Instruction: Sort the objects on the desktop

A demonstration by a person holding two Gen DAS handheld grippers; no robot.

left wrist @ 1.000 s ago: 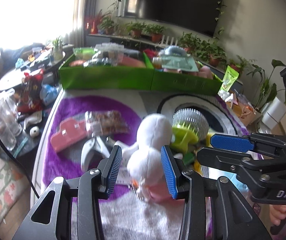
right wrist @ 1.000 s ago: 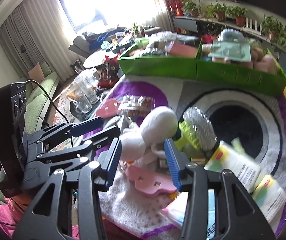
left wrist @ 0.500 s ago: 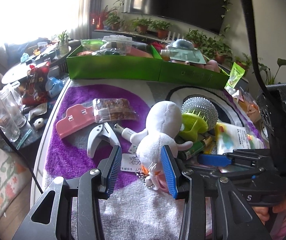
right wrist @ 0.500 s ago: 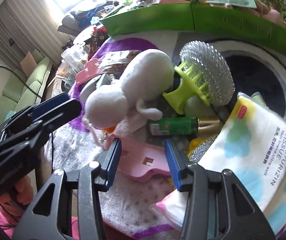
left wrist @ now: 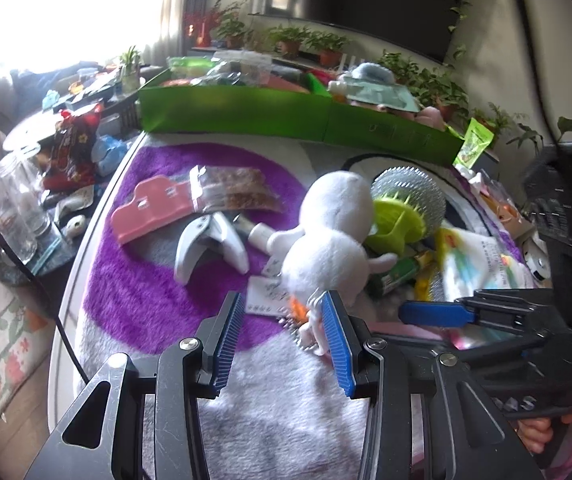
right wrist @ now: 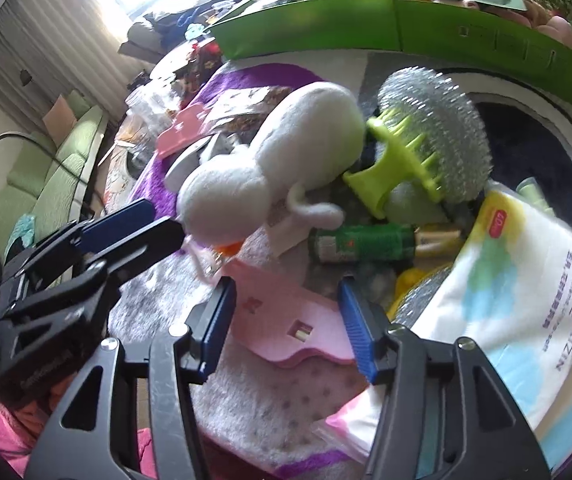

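The right gripper (right wrist: 284, 320) is hovering with jaws apart, just widened, straddling one flat pink clip (right wrist: 286, 320) on the near rug, nothing pinched yet. The left gripper (left wrist: 282, 336) is also gaping, beside one white plush toy (left wrist: 330, 240) at its right pad. Judging by this, picking is starting; next, closing squarely. Two green bins (right wrist: 366, 32) are waiting far back.
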